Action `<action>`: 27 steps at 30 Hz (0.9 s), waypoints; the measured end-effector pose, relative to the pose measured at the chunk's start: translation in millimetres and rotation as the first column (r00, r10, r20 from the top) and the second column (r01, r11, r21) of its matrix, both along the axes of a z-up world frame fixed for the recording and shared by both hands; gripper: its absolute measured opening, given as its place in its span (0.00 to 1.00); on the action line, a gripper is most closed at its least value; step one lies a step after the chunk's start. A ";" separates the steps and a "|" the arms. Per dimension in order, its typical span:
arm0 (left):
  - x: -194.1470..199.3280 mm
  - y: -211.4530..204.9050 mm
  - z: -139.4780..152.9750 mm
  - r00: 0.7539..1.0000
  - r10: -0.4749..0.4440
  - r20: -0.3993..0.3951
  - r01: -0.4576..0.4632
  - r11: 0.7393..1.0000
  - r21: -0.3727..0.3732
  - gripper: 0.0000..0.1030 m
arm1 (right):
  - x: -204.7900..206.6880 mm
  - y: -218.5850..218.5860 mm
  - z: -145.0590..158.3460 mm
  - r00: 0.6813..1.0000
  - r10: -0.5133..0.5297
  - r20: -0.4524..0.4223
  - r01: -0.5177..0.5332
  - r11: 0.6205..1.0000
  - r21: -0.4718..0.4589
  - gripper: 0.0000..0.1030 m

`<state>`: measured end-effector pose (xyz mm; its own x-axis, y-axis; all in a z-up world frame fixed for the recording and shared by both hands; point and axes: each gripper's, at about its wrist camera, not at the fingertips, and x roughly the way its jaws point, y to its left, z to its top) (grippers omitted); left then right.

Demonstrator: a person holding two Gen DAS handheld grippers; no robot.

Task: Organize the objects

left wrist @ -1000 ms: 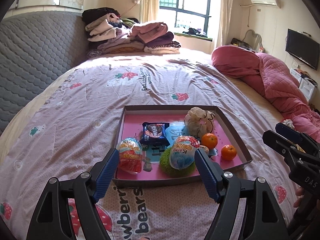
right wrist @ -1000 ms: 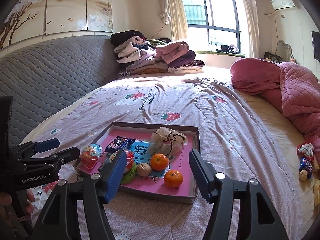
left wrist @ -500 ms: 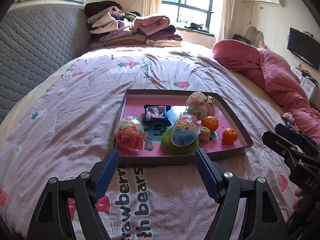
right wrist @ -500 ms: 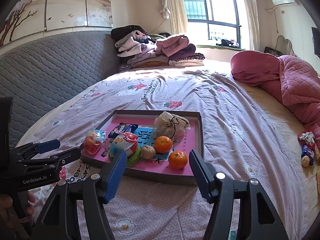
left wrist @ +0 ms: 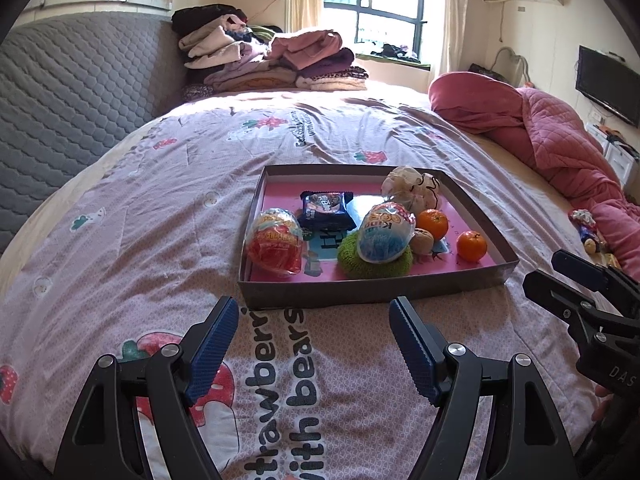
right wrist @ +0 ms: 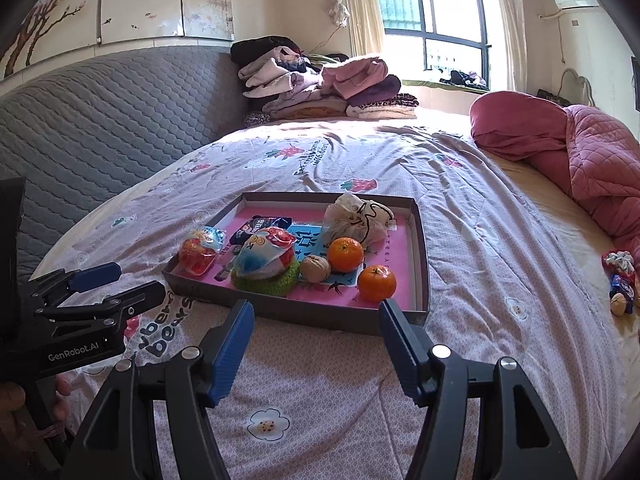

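- My left gripper point(left wrist: 314, 344) hangs over the bedspread point(left wrist: 160, 208) short of the near wall of the shallow box point(left wrist: 360, 288); its jaws are spread wide with nothing between them.
- At the box's left end lies the red-and-orange wrapped egg point(left wrist: 275, 240), with the dark snack packet point(left wrist: 328, 210) just behind it toward the middle.
- In the middle the blue-and-white wrapped egg point(left wrist: 385, 232) rests on the green scrubber point(left wrist: 374, 258), and a walnut point(left wrist: 422, 240) sits touching that egg's right side.
- Behind them is the knotted plastic bag point(left wrist: 412, 190); one tangerine point(left wrist: 431, 223) sits just in front of it and a second tangerine point(left wrist: 472, 246) stands apart near the box's right wall.
- So I judge most of the sorting is done: seven or eight things are already gathered inside the box.
- My right gripper point(right wrist: 316, 332) is also spread wide and empty, poised just before the box's near right corner.
- Far right, on the bare sheet beside the pink quilt point(right wrist: 592, 160), a few strays remain: a red-and-white scrunchie-like bundle point(right wrist: 619, 262), a small dark wrapped packet point(right wrist: 622, 286) and another walnut point(right wrist: 619, 303).
- Those are well apart from the box, and I reckon they are what is left for me to bring in; I hold none of them yet.
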<state>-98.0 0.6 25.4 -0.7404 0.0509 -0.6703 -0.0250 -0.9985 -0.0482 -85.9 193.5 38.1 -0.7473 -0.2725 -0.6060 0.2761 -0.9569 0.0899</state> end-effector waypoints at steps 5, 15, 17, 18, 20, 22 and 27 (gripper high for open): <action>1.7 0.8 -6.8 1.000 0.004 0.016 -0.004 1.000 0.011 0.76 | 3.1 -0.1 -3.9 1.000 -0.001 0.010 0.001 1.000 -0.012 0.62; 7.5 3.1 -21.1 0.999 0.006 0.043 -0.006 1.000 0.006 0.76 | 7.4 4.2 -18.0 0.999 -0.041 0.021 0.041 0.999 -0.013 0.62; 8.2 4.1 -24.2 0.999 -0.001 0.052 0.001 1.000 0.005 0.76 | 8.0 4.1 -20.7 0.999 -0.040 0.026 0.040 0.999 -0.012 0.62; 9.0 4.5 -25.4 0.999 -0.002 0.052 0.002 1.000 0.004 0.76 | 7.8 4.1 -22.7 0.999 -0.041 0.033 0.042 0.999 -0.011 0.62; 9.7 5.2 -27.1 0.999 -0.005 0.053 0.005 1.000 -0.001 0.76 | 8.3 3.3 -26.0 0.999 -0.038 0.038 0.039 0.999 -0.011 0.62; 9.2 5.6 -28.8 0.999 -0.003 0.055 0.003 1.000 -0.010 0.76 | 8.7 2.3 -29.5 0.998 -0.041 0.042 0.041 0.999 -0.003 0.62; 8.9 3.2 -32.2 0.999 0.003 0.054 -0.003 1.000 -0.008 0.76 | 11.3 4.3 -33.9 0.998 -0.057 0.037 0.058 0.998 -0.004 0.62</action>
<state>-89.1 3.8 -6.8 -0.7035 0.0433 -0.7094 -0.0198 -0.9989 -0.0414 -74.6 197.8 4.2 -0.7392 -0.2330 -0.6319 0.2170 -0.9706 0.1041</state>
